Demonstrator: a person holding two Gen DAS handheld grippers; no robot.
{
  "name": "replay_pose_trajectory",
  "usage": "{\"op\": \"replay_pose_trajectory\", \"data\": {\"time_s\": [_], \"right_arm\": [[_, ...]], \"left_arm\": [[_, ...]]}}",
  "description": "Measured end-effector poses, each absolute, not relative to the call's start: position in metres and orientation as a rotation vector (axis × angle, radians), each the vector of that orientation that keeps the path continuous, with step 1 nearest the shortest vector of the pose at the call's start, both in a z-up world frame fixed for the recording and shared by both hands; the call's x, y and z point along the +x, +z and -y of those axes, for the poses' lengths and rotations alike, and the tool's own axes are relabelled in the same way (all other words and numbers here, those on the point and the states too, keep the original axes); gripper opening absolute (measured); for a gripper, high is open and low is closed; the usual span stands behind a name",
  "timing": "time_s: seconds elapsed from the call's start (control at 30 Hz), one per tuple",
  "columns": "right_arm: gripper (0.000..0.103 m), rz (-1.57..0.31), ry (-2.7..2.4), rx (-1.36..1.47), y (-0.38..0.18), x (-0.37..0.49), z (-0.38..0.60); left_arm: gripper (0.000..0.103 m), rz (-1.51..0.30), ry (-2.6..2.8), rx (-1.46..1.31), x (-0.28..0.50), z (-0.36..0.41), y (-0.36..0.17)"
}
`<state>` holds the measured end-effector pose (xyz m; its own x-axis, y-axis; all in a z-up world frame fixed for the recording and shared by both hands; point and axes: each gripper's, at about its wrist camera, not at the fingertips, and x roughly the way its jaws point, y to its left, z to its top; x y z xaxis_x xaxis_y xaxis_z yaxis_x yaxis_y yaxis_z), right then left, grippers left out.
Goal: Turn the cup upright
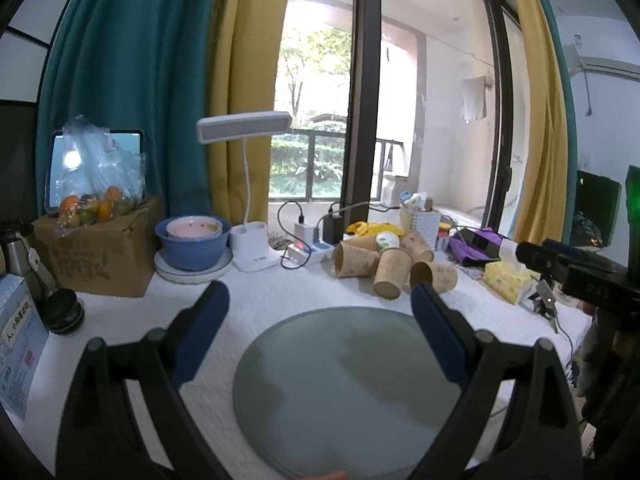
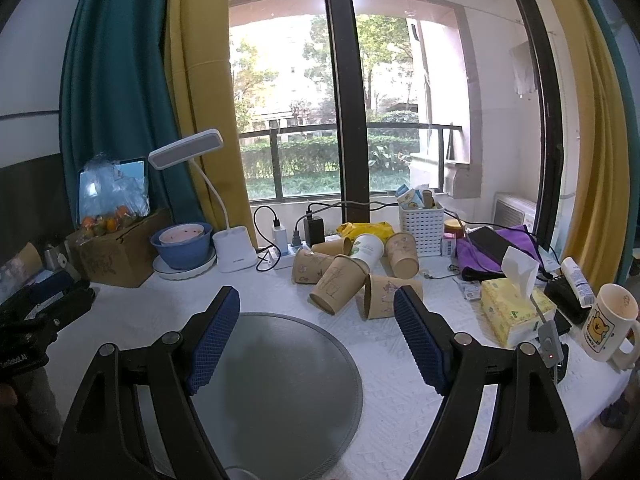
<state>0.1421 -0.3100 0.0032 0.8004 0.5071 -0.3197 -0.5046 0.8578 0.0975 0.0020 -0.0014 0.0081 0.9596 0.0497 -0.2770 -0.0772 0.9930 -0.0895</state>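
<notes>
**Operator:** Left wrist view first. My left gripper (image 1: 320, 312) has its two blue-padded fingers spread wide with nothing between them. It hangs over a round grey mat (image 1: 348, 400) lying on the white tablecloth (image 1: 280, 296).

**Listener:** Where are the cups?

**Operator:** Beyond the mat, toward the window. I see a heap of brown paper cups (image 1: 390, 266), all tipped on their sides, touching and overlapping one another. One white cup with green print (image 1: 386, 240) lies among them at the back of the heap.

**Listener:** And your other tool?

**Operator:** From the right wrist view, my right gripper (image 2: 318, 306) is also spread wide, holding nothing. Its right fingertip sits in front of the nearest brown cup (image 2: 380, 296), which lies on its side just past the mat's far edge; I cannot tell whether they touch.

**Listener:** Anything else nearby?

**Operator:** A yellow tissue pack (image 2: 516, 308) and a bear-printed mug (image 2: 608, 328) stand to the right. A white desk lamp (image 2: 224, 216) and a blue bowl (image 2: 182, 246) are to the left.
</notes>
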Motion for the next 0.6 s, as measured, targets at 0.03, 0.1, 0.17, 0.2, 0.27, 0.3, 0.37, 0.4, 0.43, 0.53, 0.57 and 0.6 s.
{"op": "replay_pose_trajectory", "data": {"time_s": [0.03,0.1,0.17,0.2,0.27,0.3,0.37,0.4,0.43,0.53,0.57,0.6], "right_arm": [[0.082,-0.345,0.543,0.008,0.0034,0.142,0.3104],[0.082,-0.343,0.542,0.009,0.0029,0.1424,0.3105],[0.082,-0.345,0.541,0.012,0.0031,0.1433,0.3124],[0.082,-0.344,0.541,0.012,0.0027,0.1438,0.3135],[0.082,-0.345,0.542,0.012,0.0028,0.1444,0.3137],[0.082,-0.345,0.542,0.012,0.003,0.1443,0.3136],[0.082,-0.345,0.541,0.012,0.0027,0.1442,0.3136],[0.082,-0.345,0.542,0.012,0.0026,0.1438,0.3131],[0.082,-0.344,0.541,0.013,0.0027,0.1438,0.3136],[0.082,-0.346,0.541,0.013,0.0024,0.1449,0.3142],[0.082,-0.346,0.541,0.012,0.0026,0.1452,0.3148],[0.082,-0.344,0.541,0.012,0.0024,0.1448,0.3147]], "left_arm": [[0.093,-0.273,0.066,-0.104,0.0021,0.0002,0.0085],[0.093,-0.266,0.068,-0.108,0.0021,-0.0002,0.0084],[0.093,-0.262,0.067,-0.109,0.0015,0.0012,0.0074],[0.093,-0.261,0.067,-0.108,0.0018,0.0014,0.0073],[0.093,-0.258,0.069,-0.102,0.0014,0.0033,0.0068],[0.093,-0.258,0.07,-0.1,0.0012,0.0041,0.0065],[0.093,-0.257,0.071,-0.101,0.0015,0.0042,0.0065],[0.093,-0.257,0.071,-0.101,0.0014,0.0042,0.0064],[0.093,-0.256,0.072,-0.101,0.0015,0.0045,0.0064],[0.093,-0.252,0.071,-0.102,0.0023,0.0044,0.0066],[0.093,-0.251,0.072,-0.102,0.0029,0.0046,0.0066],[0.093,-0.252,0.072,-0.101,0.0033,0.0049,0.0066]]}}
